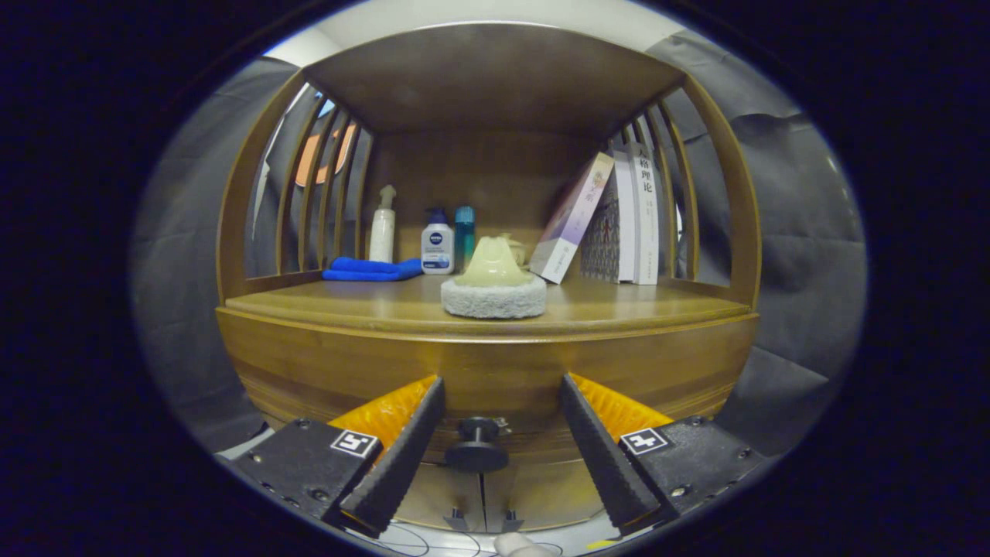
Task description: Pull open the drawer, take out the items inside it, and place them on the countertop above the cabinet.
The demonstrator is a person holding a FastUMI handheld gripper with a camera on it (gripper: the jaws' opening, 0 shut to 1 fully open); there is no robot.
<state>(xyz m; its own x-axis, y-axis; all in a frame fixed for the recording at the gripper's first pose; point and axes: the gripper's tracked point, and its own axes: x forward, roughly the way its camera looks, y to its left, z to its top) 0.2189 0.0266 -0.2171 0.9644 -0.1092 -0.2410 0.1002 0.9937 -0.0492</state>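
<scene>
Beyond the left finger, at the back of the countertop, lie a folded blue cloth, a white pump bottle and two smaller bottles. Straight ahead of the gap between the fingers and above it, a pale dome-shaped scrubber on a grey pad stands near the countertop's front edge. The gripper has its jaws wide apart, holding nothing. The drawer looks shut flush, and its dark round knob sits between the fingers, a little nearer the left one. Beyond the right finger, books lean in the shelf corner. This fits either a drawer about to be pulled or one shut again with the scrubber out of it; what is inside is hidden. If the knob is the aim, I judge a good grip needs the gripper shifted slightly left so the knob is centred, both fingers closing behind its head on the stem, then a straight, level pull so the fingers do not slip off.
</scene>
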